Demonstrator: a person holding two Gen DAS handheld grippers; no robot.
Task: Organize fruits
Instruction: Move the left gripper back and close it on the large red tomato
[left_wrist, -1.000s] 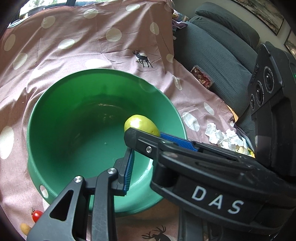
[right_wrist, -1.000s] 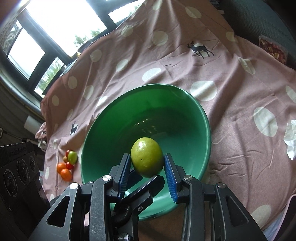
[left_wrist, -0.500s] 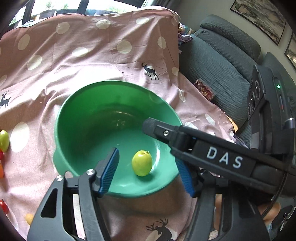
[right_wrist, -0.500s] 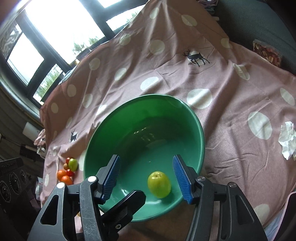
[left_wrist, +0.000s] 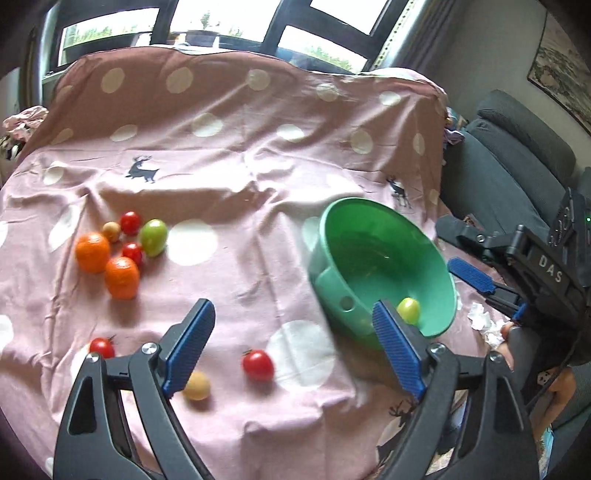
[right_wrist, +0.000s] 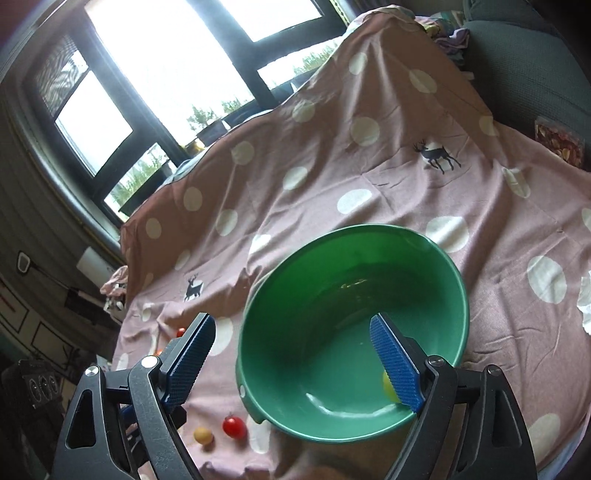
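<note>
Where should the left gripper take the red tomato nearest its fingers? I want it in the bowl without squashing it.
Grip the red tomato across its round middle, coming from above with the open left gripper. It lies alone on the cloth, apart from the tan fruit, so both sides look free.

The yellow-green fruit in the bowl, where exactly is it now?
In the left wrist view the yellow-green fruit lies inside the green bowl, low by its near wall.

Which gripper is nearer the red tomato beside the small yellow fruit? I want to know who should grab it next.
Left. The left gripper hangs open just above the red tomato. The right gripper is open over the green bowl, off to the tomato's side.
</note>
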